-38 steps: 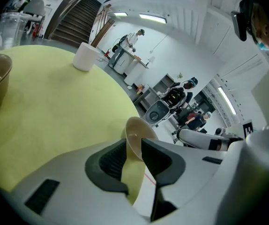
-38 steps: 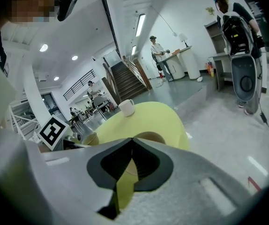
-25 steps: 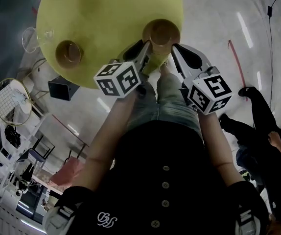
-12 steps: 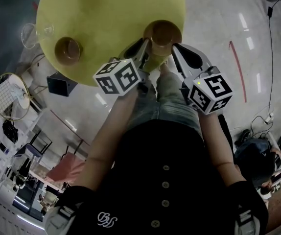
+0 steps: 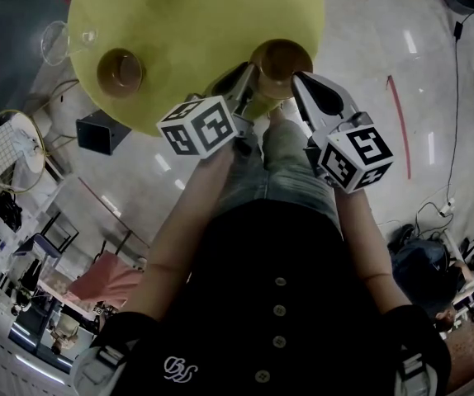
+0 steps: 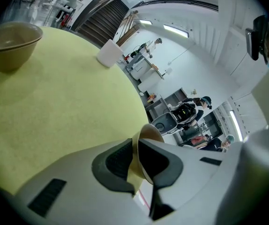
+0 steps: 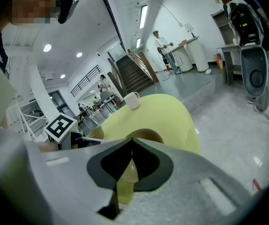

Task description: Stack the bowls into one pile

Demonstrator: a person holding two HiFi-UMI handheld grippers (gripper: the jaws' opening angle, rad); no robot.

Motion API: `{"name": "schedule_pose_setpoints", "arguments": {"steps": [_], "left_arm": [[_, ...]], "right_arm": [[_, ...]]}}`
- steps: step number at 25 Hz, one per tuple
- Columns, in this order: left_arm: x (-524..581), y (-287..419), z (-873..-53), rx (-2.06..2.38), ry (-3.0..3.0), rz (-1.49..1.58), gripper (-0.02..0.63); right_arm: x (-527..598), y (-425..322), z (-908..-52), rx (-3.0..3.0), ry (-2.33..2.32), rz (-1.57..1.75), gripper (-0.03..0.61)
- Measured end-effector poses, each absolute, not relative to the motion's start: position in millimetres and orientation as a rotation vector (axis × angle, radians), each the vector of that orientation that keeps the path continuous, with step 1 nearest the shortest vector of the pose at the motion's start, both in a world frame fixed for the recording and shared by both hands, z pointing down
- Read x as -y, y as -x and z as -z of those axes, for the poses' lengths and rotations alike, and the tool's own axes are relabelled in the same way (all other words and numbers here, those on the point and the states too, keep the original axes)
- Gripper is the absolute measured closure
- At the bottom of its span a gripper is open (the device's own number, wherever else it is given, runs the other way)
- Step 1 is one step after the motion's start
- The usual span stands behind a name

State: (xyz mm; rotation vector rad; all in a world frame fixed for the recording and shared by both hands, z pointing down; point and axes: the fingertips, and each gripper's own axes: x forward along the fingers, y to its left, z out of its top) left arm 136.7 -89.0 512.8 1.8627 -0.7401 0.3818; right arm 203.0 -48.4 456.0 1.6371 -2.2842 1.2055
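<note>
A brown bowl (image 5: 280,59) sits at the near edge of the round yellow table (image 5: 196,19). My left gripper (image 5: 251,78) is shut on that bowl's left rim; in the left gripper view the thin bowl wall (image 6: 146,137) stands pinched between the jaws of the left gripper (image 6: 137,145). My right gripper (image 5: 296,79) is at the bowl's right side. In the right gripper view the right gripper (image 7: 131,140) is shut, tips touching, with the bowl (image 7: 146,136) just beyond them. A second brown bowl (image 5: 120,71) stands alone at the table's left (image 6: 10,39).
A clear glass bowl (image 5: 59,41) sits at the table's far left edge. A white cup (image 6: 110,53) stands at the far side of the table (image 7: 132,100). A black box (image 5: 98,133) lies on the floor under the table's left rim.
Both grippers and both bowls keep their places on the table; only the head view has drifted a little.
</note>
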Motion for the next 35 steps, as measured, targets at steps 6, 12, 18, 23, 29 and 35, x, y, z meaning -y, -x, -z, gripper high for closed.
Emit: {"name": "schedule_pose_setpoints", "arguments": {"steps": [6,12,18,23,29,35], "left_arm": [[89,-116,-493,0.765,-1.863,-0.322,0.569],[101,-75,-469,0.805,-1.872,-0.246,0.569],[117,-32,-448,0.858,-1.89,-0.169,0.569],[131,5,-433,0.897,-1.898,-0.102,0.569],[141,48,-416,0.945,-1.9,-0.024,0.569],[156,87,-406,1.016,-1.912,0.024,0.569]], "right_arm": [[51,-183,-441,2.316,-1.594,-1.165,0.574],[62,-140,-422,2.375,-1.517,-1.104,0.574],[78,-102,-404,2.427,-1.455,-1.022,0.574],[95,-75,-392,2.455,-1.431,-0.962,0.574],[105,-27,-378,2.504,-1.348,-0.889,0.574],[124,13,-368,2.561,-1.274,-0.824,0.574]]}}
